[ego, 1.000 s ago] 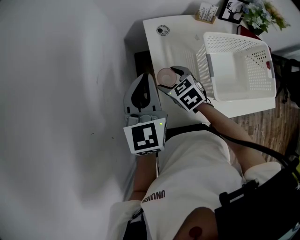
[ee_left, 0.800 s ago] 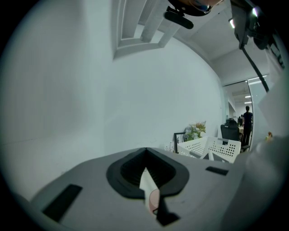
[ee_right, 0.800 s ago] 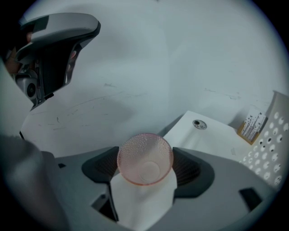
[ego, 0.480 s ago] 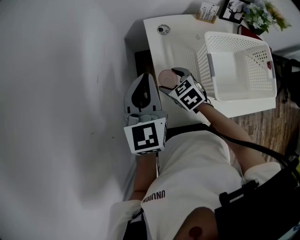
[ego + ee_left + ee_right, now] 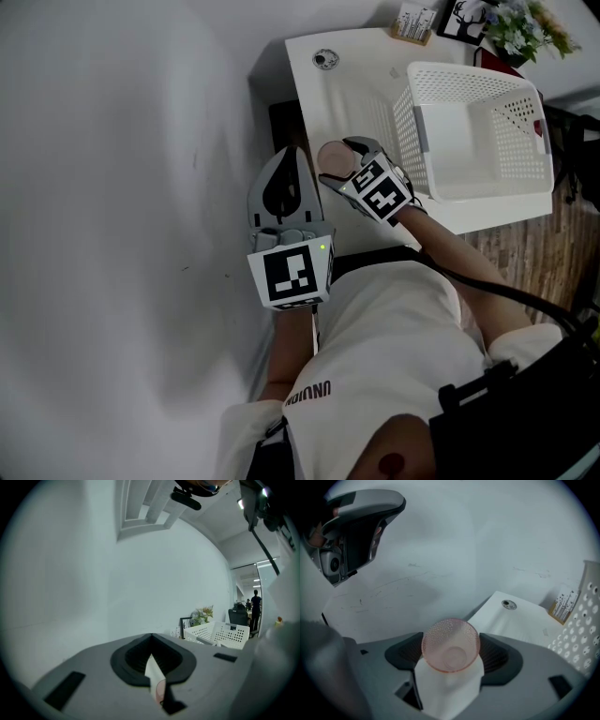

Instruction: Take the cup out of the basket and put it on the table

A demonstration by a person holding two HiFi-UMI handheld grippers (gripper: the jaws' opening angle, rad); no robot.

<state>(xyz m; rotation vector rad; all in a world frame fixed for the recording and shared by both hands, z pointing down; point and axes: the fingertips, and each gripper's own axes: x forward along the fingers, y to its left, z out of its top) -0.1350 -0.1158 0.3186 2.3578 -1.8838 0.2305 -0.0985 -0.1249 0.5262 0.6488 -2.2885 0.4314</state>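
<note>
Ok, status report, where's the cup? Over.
Right gripper shut on cup. Cup out of basket, over table edge. Left gripper shut, empty. Nothing in the way.

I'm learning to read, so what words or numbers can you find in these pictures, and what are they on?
White shirt: dark letters near the hem, upside down, too blurred to read.
Small box of cards on the white table: print too small to read.
Left marker cube, right marker cube: black-and-white square patterns, no letters.
Pink dimpled plastic cup, white perforated plastic basket: no text.
</note>
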